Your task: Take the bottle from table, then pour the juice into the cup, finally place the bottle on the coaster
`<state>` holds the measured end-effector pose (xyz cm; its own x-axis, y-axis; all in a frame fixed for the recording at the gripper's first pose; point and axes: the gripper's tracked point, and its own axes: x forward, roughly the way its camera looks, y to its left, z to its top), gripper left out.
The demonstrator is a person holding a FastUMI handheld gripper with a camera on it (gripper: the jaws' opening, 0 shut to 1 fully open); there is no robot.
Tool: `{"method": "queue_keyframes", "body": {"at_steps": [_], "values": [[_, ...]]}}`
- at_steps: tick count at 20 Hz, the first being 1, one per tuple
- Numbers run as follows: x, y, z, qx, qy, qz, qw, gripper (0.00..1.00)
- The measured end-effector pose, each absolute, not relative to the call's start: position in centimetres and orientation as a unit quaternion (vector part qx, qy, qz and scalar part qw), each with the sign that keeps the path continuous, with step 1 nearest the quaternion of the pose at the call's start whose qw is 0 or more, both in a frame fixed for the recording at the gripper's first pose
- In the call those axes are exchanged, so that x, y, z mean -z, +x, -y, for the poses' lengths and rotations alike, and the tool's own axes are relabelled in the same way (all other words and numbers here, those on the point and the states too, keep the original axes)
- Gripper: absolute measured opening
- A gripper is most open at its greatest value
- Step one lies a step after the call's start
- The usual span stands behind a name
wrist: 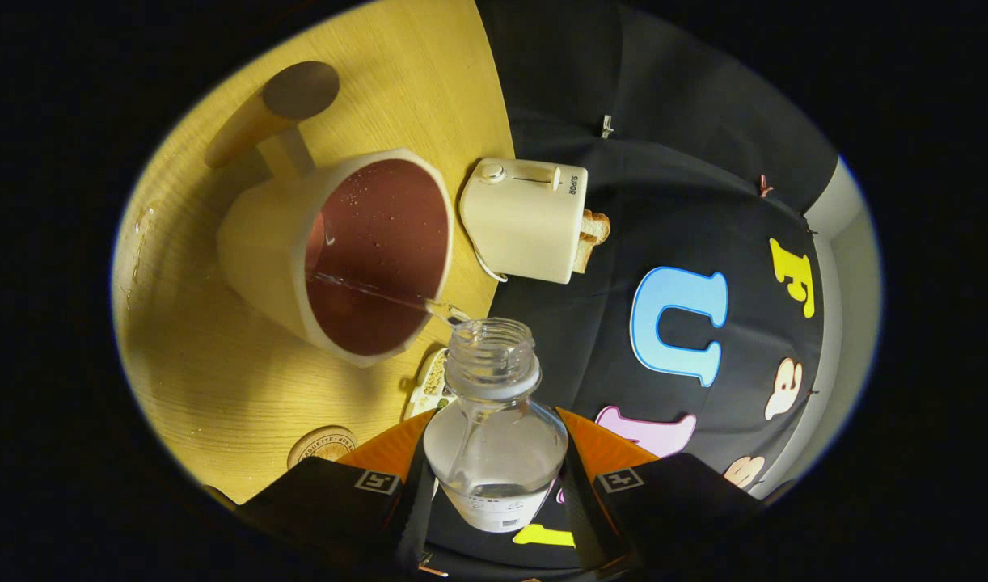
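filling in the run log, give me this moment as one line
phase: pouring | gripper: shut on bottle, tilted | stream entering cup | coaster: bare, beside fingers | toaster: beyond cup

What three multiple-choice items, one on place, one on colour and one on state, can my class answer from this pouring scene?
1. Where is the bottle?
A. between the gripper fingers
B. on the coaster
C. inside the toaster

2. What colour is the inside of the cup?
A. green
B. reddish brown
C. blue

3. What state is the bottle in?
A. capped
B. uncapped, pouring
C. lying on the table

Answers: 1 A, both fingers press its sides; 2 B, the inner wall shows that colour; 3 B, a thin stream runs from the open mouth into the cup.
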<state>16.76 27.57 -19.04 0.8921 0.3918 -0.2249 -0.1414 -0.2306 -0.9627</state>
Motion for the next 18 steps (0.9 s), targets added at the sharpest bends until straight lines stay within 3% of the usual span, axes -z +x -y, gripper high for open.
{"method": "queue_keyframes", "body": {"at_steps": [18], "values": [[18.0, 17.4, -29.0, -0.236, -0.794, 0.136, 0.544, 0.73]]}}
